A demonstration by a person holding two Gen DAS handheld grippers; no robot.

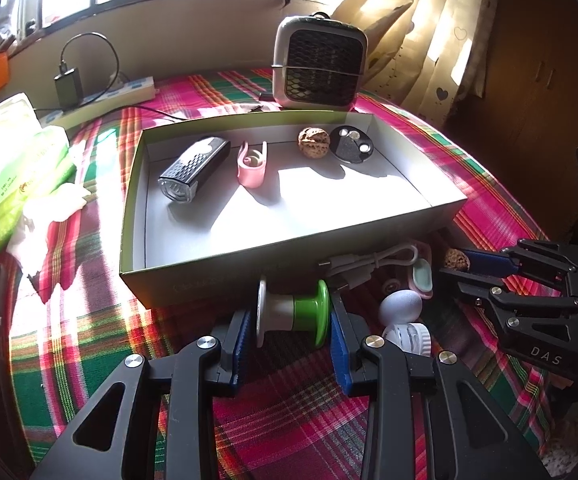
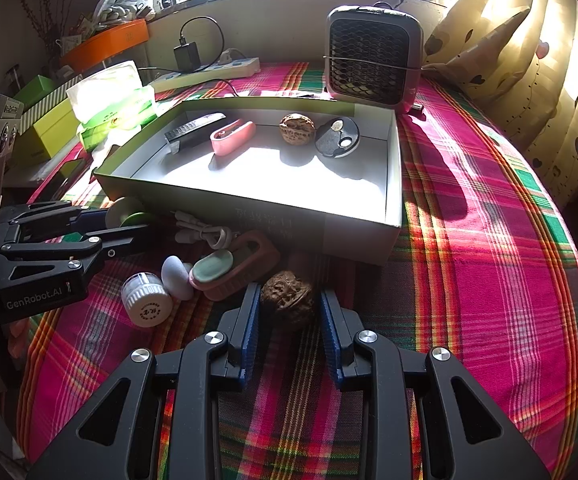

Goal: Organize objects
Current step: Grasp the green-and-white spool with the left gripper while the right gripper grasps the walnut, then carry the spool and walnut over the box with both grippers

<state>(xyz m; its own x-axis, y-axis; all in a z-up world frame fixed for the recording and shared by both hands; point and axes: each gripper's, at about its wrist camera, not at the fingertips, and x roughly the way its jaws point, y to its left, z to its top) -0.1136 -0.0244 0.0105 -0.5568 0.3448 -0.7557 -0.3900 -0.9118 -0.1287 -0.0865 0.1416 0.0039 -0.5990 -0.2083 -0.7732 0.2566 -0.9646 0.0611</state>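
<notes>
A white-and-green spool (image 1: 293, 314) lies on the plaid cloth in front of the box, and my left gripper (image 1: 291, 322) is shut on its two flanges. To the right a brown walnut (image 2: 289, 300) sits on the cloth with my right gripper (image 2: 288, 310) shut on it. The open grey box (image 1: 209, 276) holds a black bike light (image 1: 193, 172), a pink clip (image 1: 253, 164), a second walnut (image 1: 314, 142) and a black disc (image 1: 351, 144). Between the grippers lie a white cable (image 2: 205, 234), a pink case (image 2: 245, 268), a white egg shape (image 2: 177, 276) and a white jar (image 2: 147, 300).
A small grey heater (image 1: 319, 64) stands behind the box. A power strip (image 1: 121, 94) with a charger lies at the back left, beside a green tissue pack (image 1: 13, 168). Curtains (image 2: 529, 60) hang at the right. Plaid cloth (image 2: 469, 260) right of the box is bare.
</notes>
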